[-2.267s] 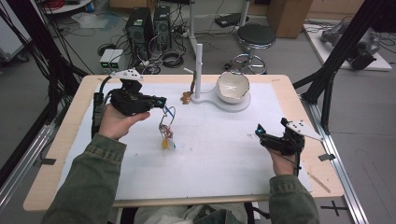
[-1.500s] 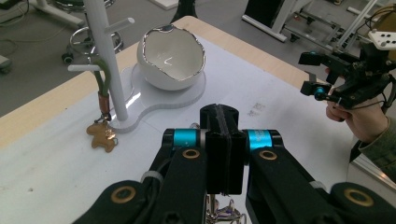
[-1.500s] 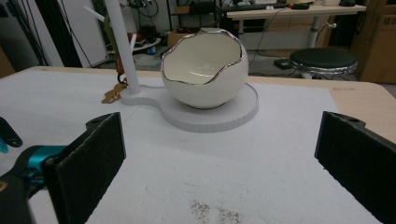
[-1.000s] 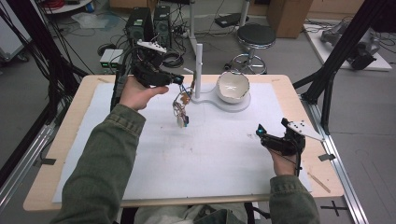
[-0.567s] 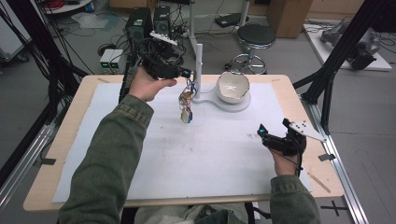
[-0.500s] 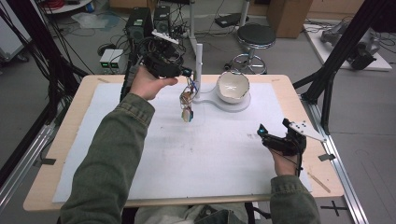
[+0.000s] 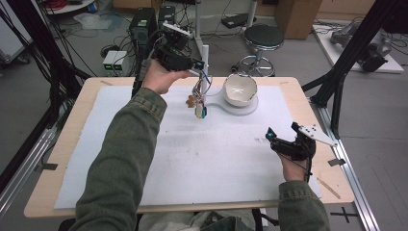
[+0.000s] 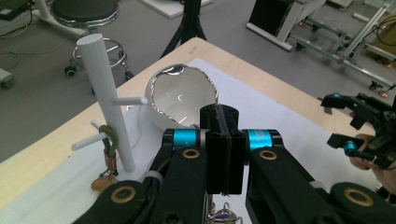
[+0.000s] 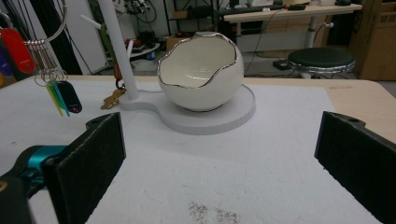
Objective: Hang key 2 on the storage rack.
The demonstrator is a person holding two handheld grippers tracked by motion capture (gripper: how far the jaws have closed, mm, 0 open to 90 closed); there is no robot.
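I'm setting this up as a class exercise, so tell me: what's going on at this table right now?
A person holds a hand-held gripper in each hand. The left hand-held gripper is shut on a bunch of keys, which hangs beside the white peg stand, near its pegs. Another key already hangs from a peg. The egg-shaped bowl sits on the stand's round base. The right hand-held gripper rests open on the white mat, holding nothing.

The left gripper point(image 7: 195, 65) carried the key bunch point(image 7: 199, 98) to the stand point(image 7: 206, 72).

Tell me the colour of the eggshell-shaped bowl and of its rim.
The bowl is creamy white with a shiny silver jagged rim, clearest in the right gripper view.
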